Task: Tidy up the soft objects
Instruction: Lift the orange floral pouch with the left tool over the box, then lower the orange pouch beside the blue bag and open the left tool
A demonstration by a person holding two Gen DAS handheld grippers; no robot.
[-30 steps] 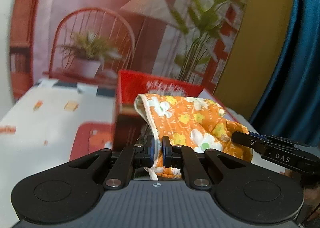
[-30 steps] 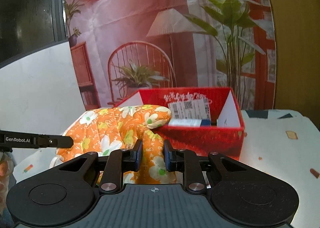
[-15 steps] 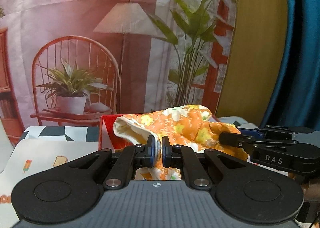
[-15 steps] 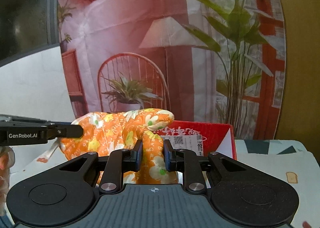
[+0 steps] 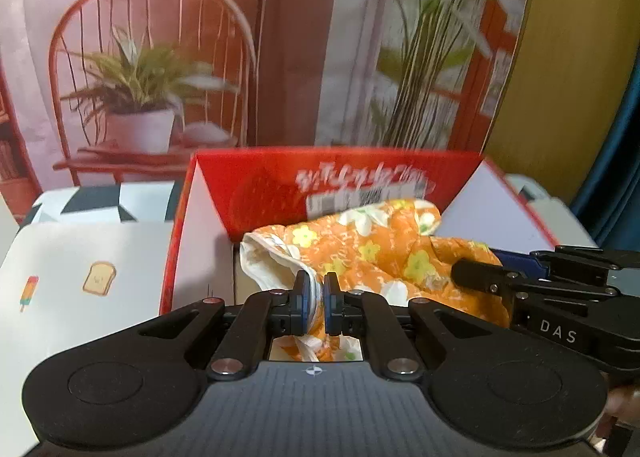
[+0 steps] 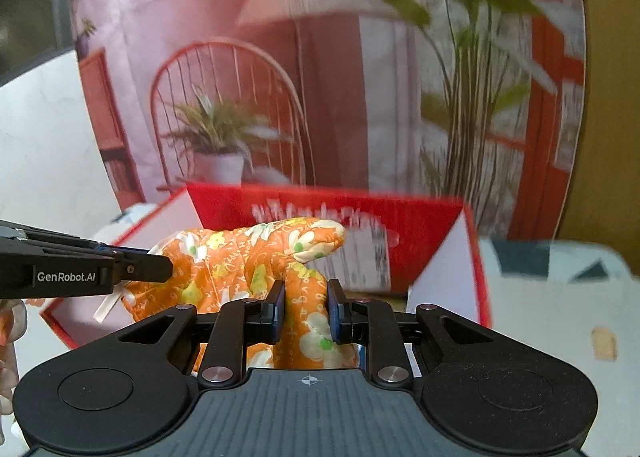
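A: Holding the orange floral oven mitt (image 5: pixel 372 249) from both ends, what were the two grippers doing?

B: The left gripper (image 5: pixel 315 303) had its fingers (image 5: pixel 301 303) pressed nearly together on the mitt's white-lined cuff edge. The right gripper (image 6: pixel 307 313) had its fingers (image 6: pixel 276 311) clamped on a thicker fold of the quilted cloth, so they stood slightly apart.

A: Where was the mitt?

B: It stretched between the two sets of fingers, hanging above the open red box (image 5: pixel 256 185), just ahead of them. Its rounded tip (image 6: pixel 320 241) pointed toward the box's far wall, beyond the right fingers.

A: What lay around it?

B: The box sat on a white tabletop (image 5: pixel 80 257) printed with small toast and popsicle pictures. Behind it hung a backdrop (image 6: pixel 320 77) showing a chair, a lamp and plants. Both views were somewhat blurred.
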